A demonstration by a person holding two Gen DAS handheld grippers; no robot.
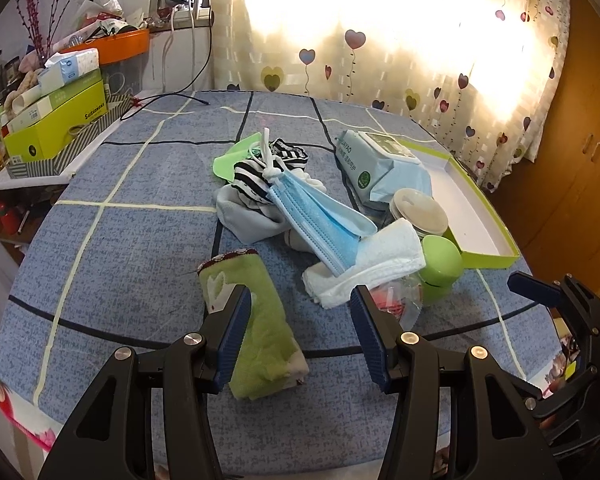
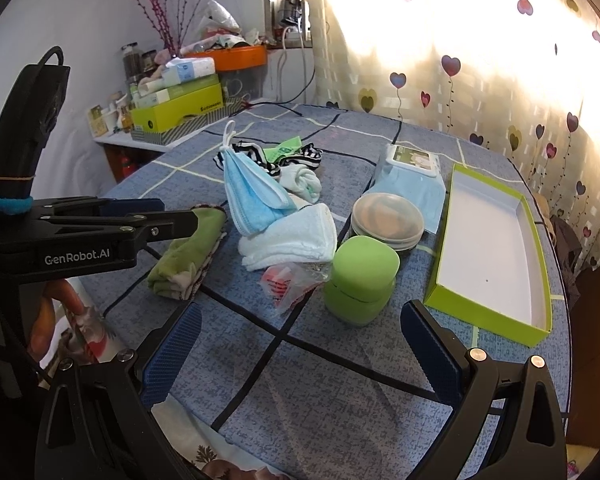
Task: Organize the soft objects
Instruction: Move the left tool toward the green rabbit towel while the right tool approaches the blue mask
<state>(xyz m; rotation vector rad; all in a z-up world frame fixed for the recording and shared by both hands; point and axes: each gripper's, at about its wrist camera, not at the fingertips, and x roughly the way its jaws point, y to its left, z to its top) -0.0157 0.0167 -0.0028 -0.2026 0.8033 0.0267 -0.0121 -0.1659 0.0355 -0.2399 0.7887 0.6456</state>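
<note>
Green rolled towel lay partly between the left gripper's wide-open, empty jaws, apparently next for the green-rimmed box, while the right gripper hovered open, holding nothing.

green towel: fuzzy cloth | jar: matt plastic | tablecloth: woven

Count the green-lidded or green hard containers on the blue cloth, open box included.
2: the green jar stands at the near edge of the pile, ahead of the right gripper; the open green box lies empty to its right. Others could hide under the pile.
</note>
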